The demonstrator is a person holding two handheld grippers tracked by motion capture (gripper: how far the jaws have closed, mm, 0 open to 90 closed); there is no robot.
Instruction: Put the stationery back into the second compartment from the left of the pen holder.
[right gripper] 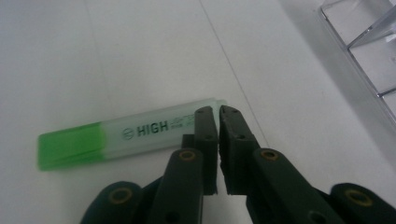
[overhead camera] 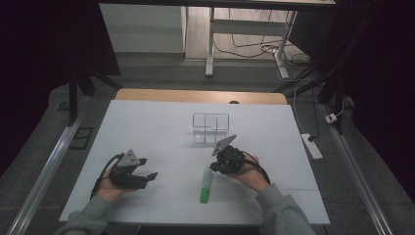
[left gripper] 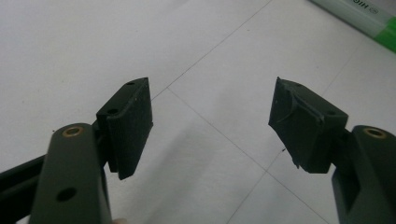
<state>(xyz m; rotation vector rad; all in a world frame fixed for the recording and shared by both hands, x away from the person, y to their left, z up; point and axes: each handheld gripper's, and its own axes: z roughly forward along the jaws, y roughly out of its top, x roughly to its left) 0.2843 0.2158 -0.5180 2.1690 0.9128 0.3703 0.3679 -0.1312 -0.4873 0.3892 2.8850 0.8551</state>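
A green highlighter [overhead camera: 206, 185] with a pale translucent barrel lies flat on the white table, near the front and right of centre. My right gripper [overhead camera: 213, 166] is shut with nothing between its jaws, its tips just over the pale end of the highlighter [right gripper: 121, 133]. In the right gripper view the jaws [right gripper: 218, 112] stand pressed together in front of the barrel. My left gripper [overhead camera: 151, 175] rests low at the front left, open and empty. Its jaws [left gripper: 212, 93] stand wide apart over bare table, with the highlighter [left gripper: 369, 14] at the top right corner.
A clear plastic organizer [overhead camera: 210, 128] with compartments stands at the table's middle, just beyond the right gripper, its corner [right gripper: 369, 42] at the upper right. A wooden edge [overhead camera: 200, 96] runs along the far side. A power strip [overhead camera: 311, 146] lies on the floor to the right.
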